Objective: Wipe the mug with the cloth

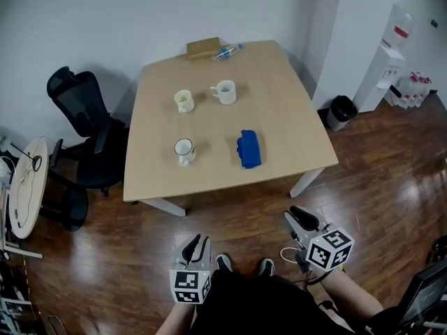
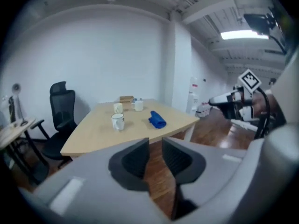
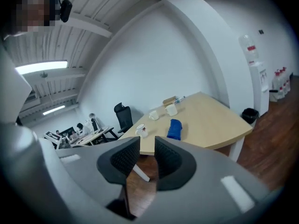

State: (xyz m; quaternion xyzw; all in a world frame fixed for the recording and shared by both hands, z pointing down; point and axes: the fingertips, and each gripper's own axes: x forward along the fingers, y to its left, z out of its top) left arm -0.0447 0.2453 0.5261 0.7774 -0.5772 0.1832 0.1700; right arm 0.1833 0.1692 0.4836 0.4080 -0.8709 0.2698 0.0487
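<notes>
A light wooden table (image 1: 279,110) carries three mugs: a white one with a dark rim (image 1: 184,151) near the front, a cream one (image 1: 184,100) and a white one (image 1: 225,91) further back. A folded blue cloth (image 1: 248,149) lies to the right of the front mug. Both grippers hang over the wooden floor, well short of the table. The left gripper (image 1: 197,246) (image 2: 155,148) and the right gripper (image 1: 304,218) (image 3: 146,150) each show a narrow gap between the jaws with nothing in it. Both gripper views take in the front mug (image 2: 117,121) (image 3: 142,130) and the cloth (image 2: 157,119) (image 3: 175,129) from afar.
A wooden box (image 1: 202,47) and a plastic bottle (image 1: 227,51) lie at the table's far edge. A black office chair (image 1: 87,128) stands left of the table, with a round side table (image 1: 28,187) beyond it. A black bin (image 1: 341,110) and a water dispenser (image 1: 387,68) stand at the right.
</notes>
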